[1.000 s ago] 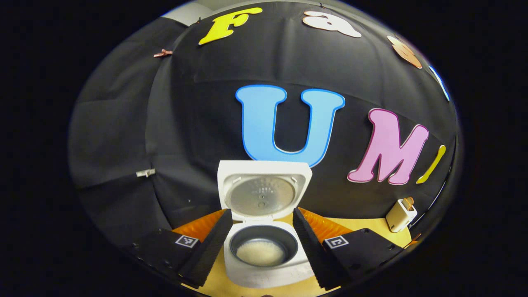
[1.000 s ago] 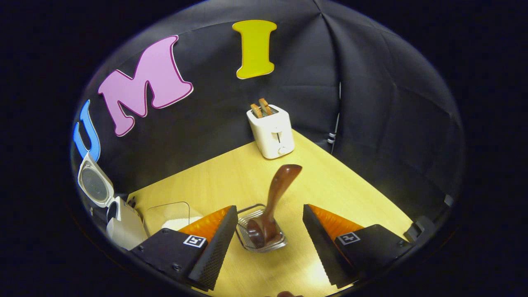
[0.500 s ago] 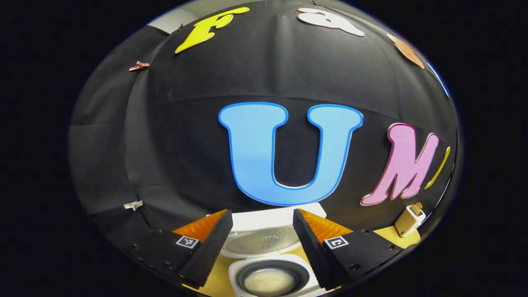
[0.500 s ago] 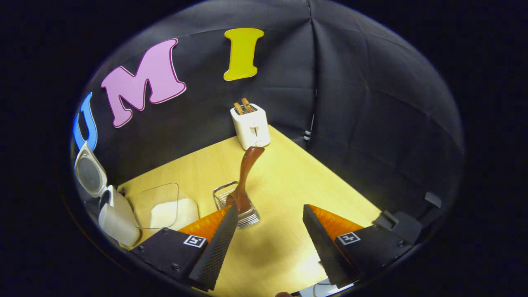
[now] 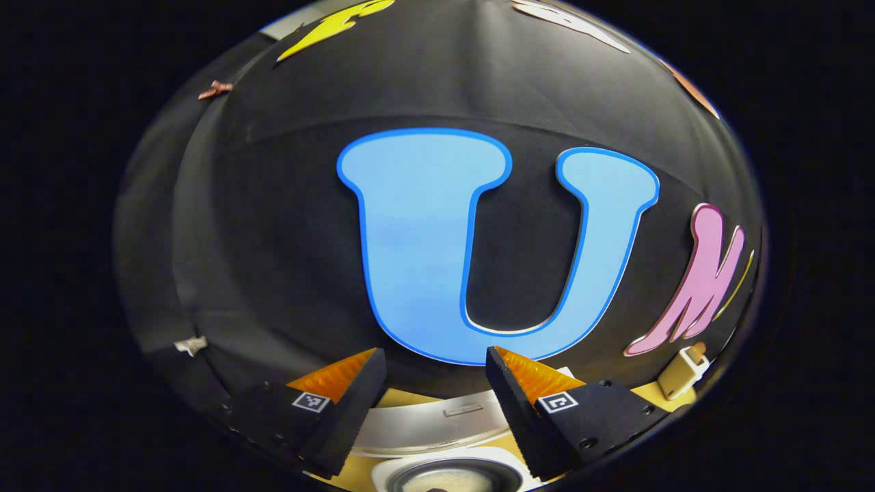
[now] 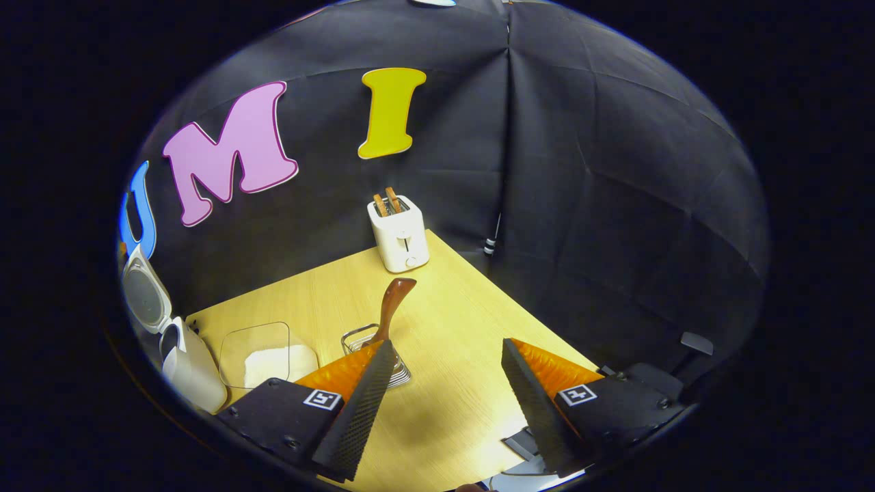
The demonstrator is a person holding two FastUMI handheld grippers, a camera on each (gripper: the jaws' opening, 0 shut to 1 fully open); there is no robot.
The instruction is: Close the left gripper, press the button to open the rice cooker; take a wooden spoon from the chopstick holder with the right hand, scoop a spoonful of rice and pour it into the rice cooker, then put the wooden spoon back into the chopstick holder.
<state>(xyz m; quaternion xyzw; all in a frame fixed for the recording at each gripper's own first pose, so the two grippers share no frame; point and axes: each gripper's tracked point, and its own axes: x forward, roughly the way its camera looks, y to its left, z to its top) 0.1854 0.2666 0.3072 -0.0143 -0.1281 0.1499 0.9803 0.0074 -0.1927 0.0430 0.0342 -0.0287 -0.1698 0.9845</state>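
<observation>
Across the lower half of the right gripper view spreads the yellow bench, the largest thing among the objects. At about nine o'clock on its edge stands the white rice cooker, its lid raised upright. Just beside it, toward seven o'clock, sits a clear container holding white rice. At twelve o'clock, against the booth wall, stands a white toaster with two slices in its slots. Near the bench's middle the wire chopstick holder carries the wooden spoon, whose handle leans toward one o'clock. The right gripper hangs at six o'clock with its jaws apart and nothing between them, the holder partly behind its left finger.

Low in the left gripper view, the rice cooker sits at six o'clock, open, its lid just above the pot. The left gripper has its jaws apart, holding nothing. The toaster shows at four o'clock.
</observation>
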